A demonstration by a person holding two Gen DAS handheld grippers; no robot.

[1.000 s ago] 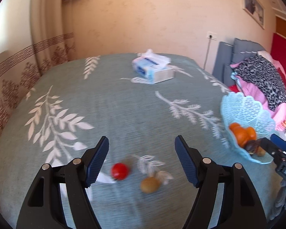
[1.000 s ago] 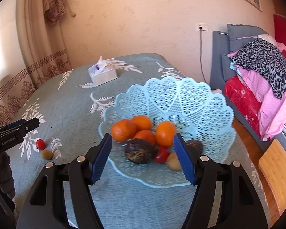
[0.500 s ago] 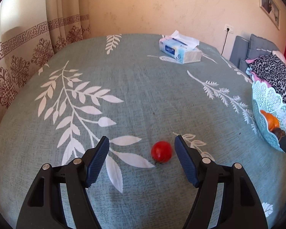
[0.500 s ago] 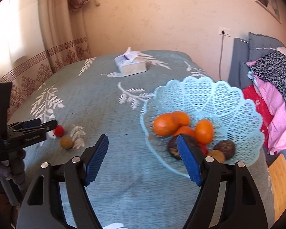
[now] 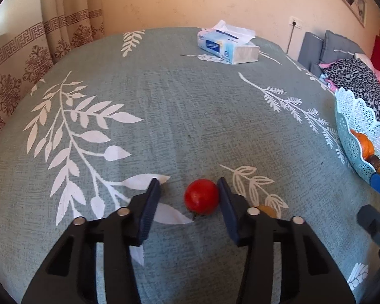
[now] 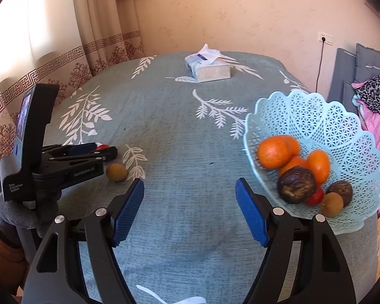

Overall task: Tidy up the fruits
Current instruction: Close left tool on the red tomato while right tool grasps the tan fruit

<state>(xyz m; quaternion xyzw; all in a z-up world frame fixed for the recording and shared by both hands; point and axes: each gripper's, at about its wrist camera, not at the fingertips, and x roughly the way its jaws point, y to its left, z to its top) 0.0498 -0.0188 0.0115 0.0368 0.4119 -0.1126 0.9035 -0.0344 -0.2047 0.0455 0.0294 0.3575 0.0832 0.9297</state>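
Tomato [image 5: 201,196] between closing left tool [image 5: 189,186].

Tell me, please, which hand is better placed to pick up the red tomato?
Left. Its fingers are closing around the red tomato, one already beside it. The right gripper hangs open over bare cloth by the basket.

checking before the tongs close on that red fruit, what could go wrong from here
1. The red fruit sits off-centre in the closing left tongs, against the right-hand pad with a gap to the other, so it may roll out along the tablecloth.
2. The brown fruit lies just beside those tongs and could get nudged.
3. The basket already holds a pile of oranges and dark fruit; a dropped one may bounce off.
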